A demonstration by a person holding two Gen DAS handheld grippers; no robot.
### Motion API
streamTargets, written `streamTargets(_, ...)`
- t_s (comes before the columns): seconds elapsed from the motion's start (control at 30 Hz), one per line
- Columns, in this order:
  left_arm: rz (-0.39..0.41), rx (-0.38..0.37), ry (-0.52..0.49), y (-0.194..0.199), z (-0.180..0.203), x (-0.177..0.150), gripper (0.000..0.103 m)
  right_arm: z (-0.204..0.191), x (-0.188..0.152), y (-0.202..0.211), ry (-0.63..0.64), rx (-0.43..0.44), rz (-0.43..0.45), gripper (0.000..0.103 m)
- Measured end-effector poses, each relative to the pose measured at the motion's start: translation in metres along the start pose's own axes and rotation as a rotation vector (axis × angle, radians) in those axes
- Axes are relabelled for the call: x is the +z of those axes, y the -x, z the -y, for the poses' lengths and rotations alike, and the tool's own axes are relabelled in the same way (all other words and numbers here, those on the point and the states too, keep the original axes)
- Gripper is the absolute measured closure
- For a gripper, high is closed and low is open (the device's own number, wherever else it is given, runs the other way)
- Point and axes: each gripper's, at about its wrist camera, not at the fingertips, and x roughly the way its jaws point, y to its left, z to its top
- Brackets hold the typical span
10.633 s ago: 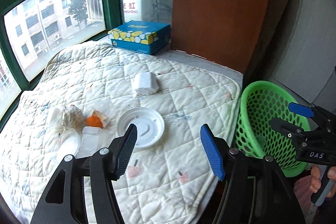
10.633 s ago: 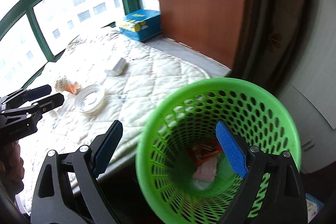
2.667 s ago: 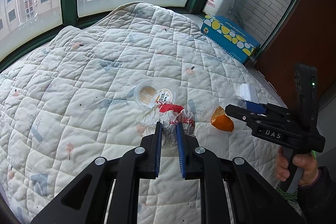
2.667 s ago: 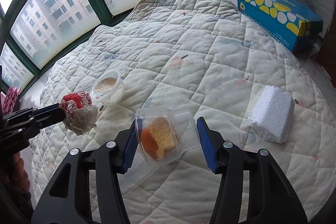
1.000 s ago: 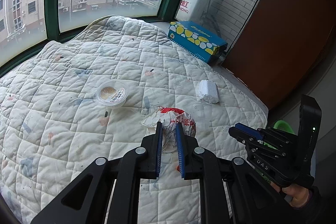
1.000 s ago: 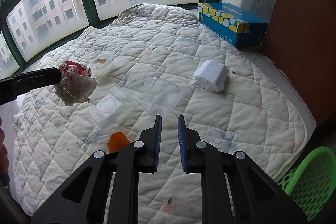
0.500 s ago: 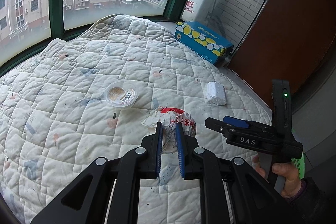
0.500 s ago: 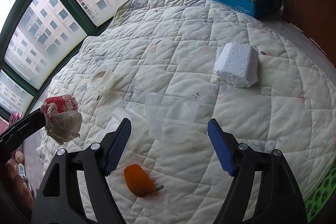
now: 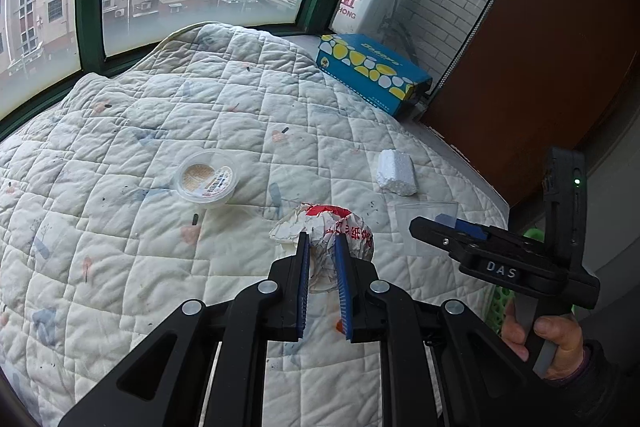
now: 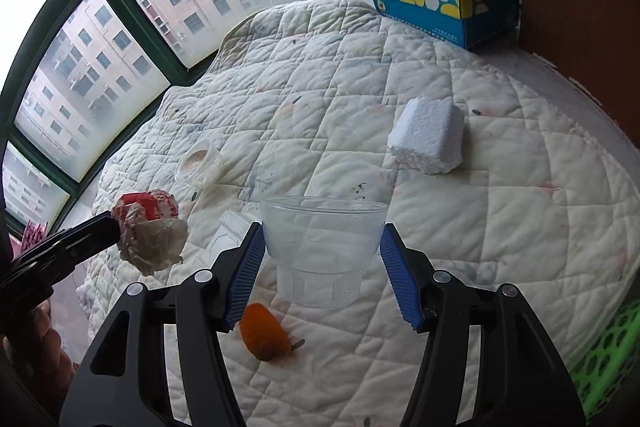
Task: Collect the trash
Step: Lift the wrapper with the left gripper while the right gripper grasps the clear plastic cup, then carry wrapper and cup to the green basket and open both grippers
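Observation:
My left gripper (image 9: 320, 247) is shut on a crumpled red-and-white wrapper (image 9: 332, 231) and holds it above the white quilt (image 9: 160, 107). The right wrist view shows that wrapper (image 10: 148, 235) hanging at the left. My right gripper (image 10: 322, 239) has a clear plastic cup (image 10: 320, 251) between its blue pads. The jaws are closing, and both pads touch the cup near its rim. An orange peel (image 10: 264, 335) lies on the quilt just below the left finger. A clear lid (image 10: 232, 231) lies behind that finger.
A small lidded tub (image 9: 206, 181) and a white foam block (image 9: 396, 173) lie further out on the quilt. A blue tissue box (image 9: 372, 75) sits by the window. The green basket (image 10: 604, 359) stands off the quilt's edge at the lower right.
My right gripper went from shut to wide open, moved forward over the cup, and closed in on it. My left gripper kept still with the wrapper.

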Motion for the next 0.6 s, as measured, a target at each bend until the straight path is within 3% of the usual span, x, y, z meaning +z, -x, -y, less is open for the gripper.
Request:
streamTargets(0.2, 0.001, -0.075, -0.055, -0.001, 0.050, -0.002, 0.090, 0.019, -0.026, 0.066, 0.015, -0.092, 0.065, 0.044)
streamTargets(0.6, -0.044, -0.253, -0.231, -0.010, 0.183, -0.028, 0.090, 0.106, -0.100, 0.172, -0.078, -0.322, 0.119, 0.043)
